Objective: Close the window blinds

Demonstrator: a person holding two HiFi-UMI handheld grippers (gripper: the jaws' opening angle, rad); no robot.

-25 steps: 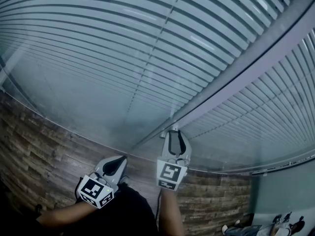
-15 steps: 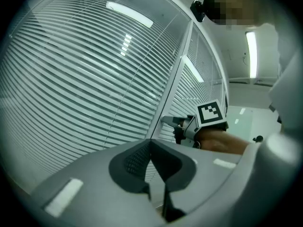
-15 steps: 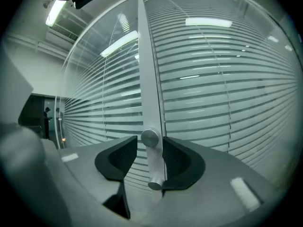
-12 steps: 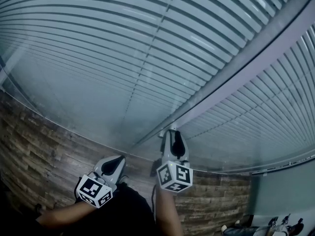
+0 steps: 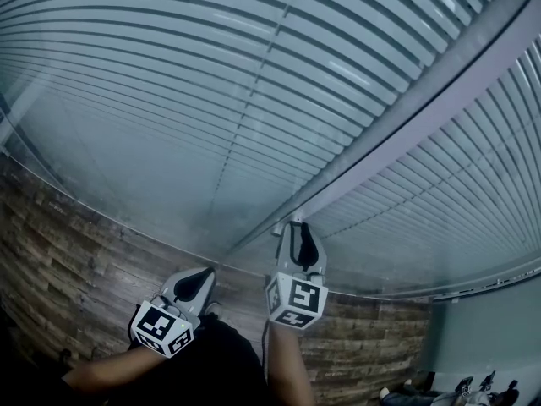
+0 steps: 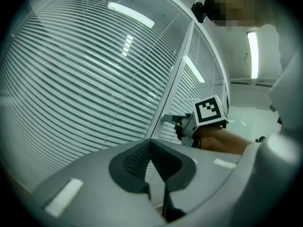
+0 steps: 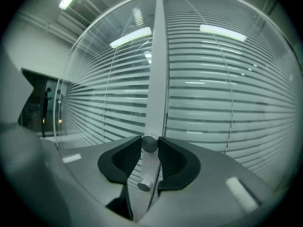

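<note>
Pale horizontal blinds (image 5: 211, 74) hang behind glass on both sides of a grey frame post (image 5: 406, 117). A small round knob (image 7: 149, 143) sticks out of that post, and a second knob (image 7: 144, 186) sits just below it. My right gripper (image 5: 297, 231) reaches up to the post. Its jaws are closing, and both pads touch the upper knob between them. Seen from the left gripper view, the right gripper (image 6: 171, 120) points at the post. My left gripper (image 5: 196, 284) hangs lower and to the left, shut and empty (image 6: 151, 148).
Wood-pattern floor (image 5: 76, 252) runs along the foot of the glass wall. Someone's shoes (image 5: 473, 387) show at the bottom right. Ceiling lights (image 7: 130, 37) reflect in the glass.
My right gripper has rolled about its own axis at the knob, and its marker cube shows different faces. It sits slightly higher than a second ago. The left gripper has not moved.
</note>
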